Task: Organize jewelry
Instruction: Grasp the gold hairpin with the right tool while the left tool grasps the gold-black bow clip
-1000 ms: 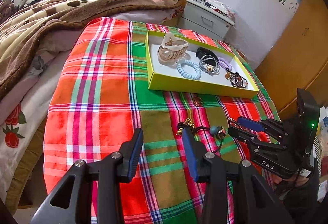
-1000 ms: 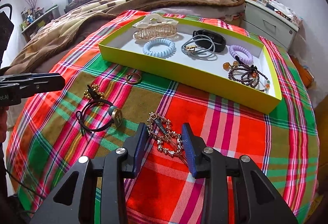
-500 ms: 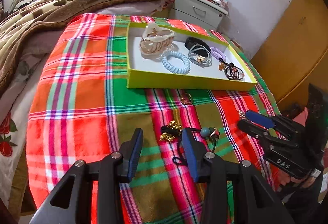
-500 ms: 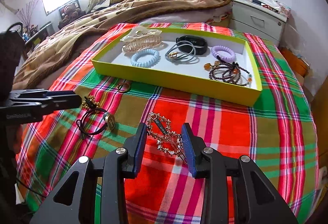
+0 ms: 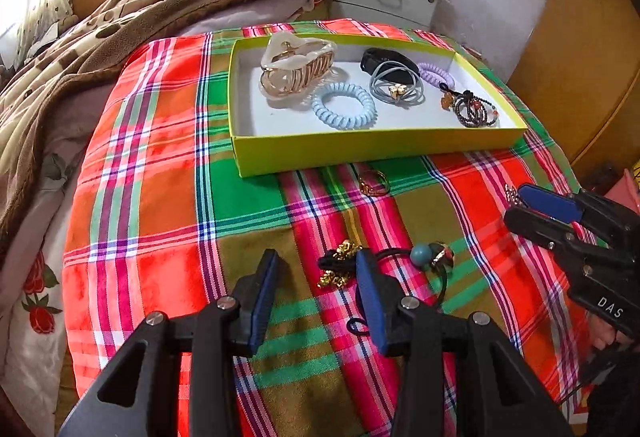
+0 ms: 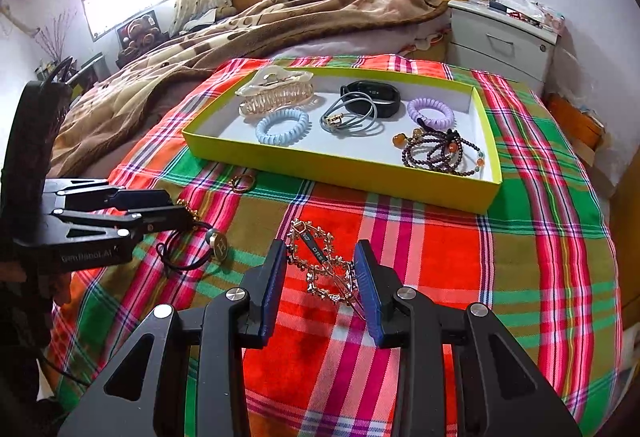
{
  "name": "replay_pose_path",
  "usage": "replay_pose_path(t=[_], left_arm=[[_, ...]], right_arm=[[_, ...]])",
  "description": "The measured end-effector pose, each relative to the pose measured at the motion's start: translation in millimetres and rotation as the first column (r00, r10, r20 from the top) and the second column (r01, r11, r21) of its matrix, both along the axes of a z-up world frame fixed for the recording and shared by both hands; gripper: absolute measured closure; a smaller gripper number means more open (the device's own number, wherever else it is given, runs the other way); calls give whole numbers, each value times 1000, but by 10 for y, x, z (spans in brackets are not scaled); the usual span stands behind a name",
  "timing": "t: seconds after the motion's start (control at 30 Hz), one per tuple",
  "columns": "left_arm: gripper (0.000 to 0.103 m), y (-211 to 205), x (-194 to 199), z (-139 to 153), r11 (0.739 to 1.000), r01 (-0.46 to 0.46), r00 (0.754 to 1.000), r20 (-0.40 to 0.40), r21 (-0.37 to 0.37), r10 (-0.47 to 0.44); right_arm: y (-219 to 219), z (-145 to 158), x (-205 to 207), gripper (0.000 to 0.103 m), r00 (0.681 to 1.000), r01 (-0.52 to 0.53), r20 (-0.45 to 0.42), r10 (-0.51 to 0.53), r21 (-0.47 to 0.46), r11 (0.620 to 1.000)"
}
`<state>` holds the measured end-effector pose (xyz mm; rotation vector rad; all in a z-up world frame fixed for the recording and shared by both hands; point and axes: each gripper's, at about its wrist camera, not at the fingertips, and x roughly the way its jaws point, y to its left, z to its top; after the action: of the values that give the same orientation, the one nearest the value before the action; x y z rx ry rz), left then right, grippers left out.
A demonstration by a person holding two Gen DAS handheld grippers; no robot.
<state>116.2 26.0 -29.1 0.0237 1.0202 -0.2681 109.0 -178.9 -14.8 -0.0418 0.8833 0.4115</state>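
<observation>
at the left of the plaid cloth spread over the bed, the left tool [image 5: 316, 297] hangs with its jaws well apart and nothing gripped; between them is mostly bare cloth, and the small gold chain piece [image 5: 340, 263] with its black elastic hair tie carrying a teal bead and a gold disc [image 5: 430, 257] lies just off the tool's right finger, the loop partly hidden behind that finger, so this tool looks to need a small shift to its right to straddle it. a thin gold ring [image 5: 374, 184] sits further on, just beside the near wall of the shallow yellow-green cardboard tray [image 5: 360, 153]. right of these, the gold openwork hair clip studded with small beads [image 6: 324, 265] lies between the blue pads of the right tool [image 6: 320, 285], its long axis running slantwise from the far left toward the near right pad; its near end comes close against that pad, but i cannot tell whether it touches, and the jaws stand too wide to be gripping it. the right tool is plainly the nearer to the clip, the left to the hair tie. the tray lies beyond both, and holds, left to right, a cream claw clip [image 6: 276, 95], a pale blue spiral tie [image 6: 282, 125], a grey elastic tie [image 6: 348, 115], a black wristband [image 6: 372, 95], a lilac spiral tie [image 6: 430, 111] and a dark beaded bracelet [image 6: 440, 153].
</observation>
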Motion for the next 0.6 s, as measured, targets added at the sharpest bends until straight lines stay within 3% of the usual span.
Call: replay_pose_path(t=[0.23,0.27,0.33,0.6], left_arm=[[62,-33,3,-6,1000,7,1000,6,17,-7],[64,-31,1,-5,1000,7,1000,7,15,-7],[78,-23,8,0,1000,10,1000,-2,-8,-10],[83,-49,3,3,1000,15,1000,0,-11,-15]], right_arm=[[-5,-9,10,67,1000,4,-1,-4,4,1000],[-6,-10,12,67,1000,5,-1,-5,4,1000],[-4,-16,12,67,1000,6,0,-6,3,1000],[-4,-8,6,67,1000,12,1,-12,5,1000]])
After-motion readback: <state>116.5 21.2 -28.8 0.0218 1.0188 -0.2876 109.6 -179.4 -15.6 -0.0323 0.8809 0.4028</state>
